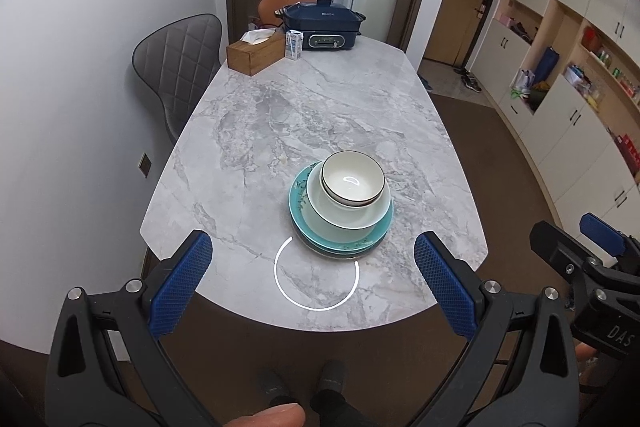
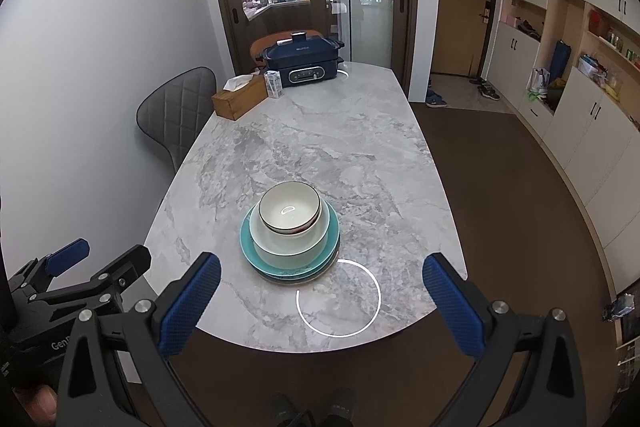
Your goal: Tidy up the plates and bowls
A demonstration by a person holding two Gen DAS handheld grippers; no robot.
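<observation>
One stack stands on the marble table (image 1: 280, 115) near its front end. A white bowl with a dark rim (image 1: 352, 179) sits in a pale green bowl (image 1: 352, 217), on teal plates (image 1: 344, 241). The same stack shows in the right wrist view: white bowl (image 2: 289, 207), green bowl (image 2: 294, 245), teal plates (image 2: 280, 269). My left gripper (image 1: 313, 251) is open and empty, held back above the table's front edge. My right gripper (image 2: 321, 273) is open and empty, just right of the stack. Neither gripper touches the stack.
At the table's far end stand a wooden tissue box (image 1: 256, 53), a small carton (image 1: 294, 45) and a dark blue electric cooker (image 1: 324, 25). A grey chair (image 1: 180, 67) stands at the left side. Cabinets and shelves (image 1: 560, 75) line the right wall.
</observation>
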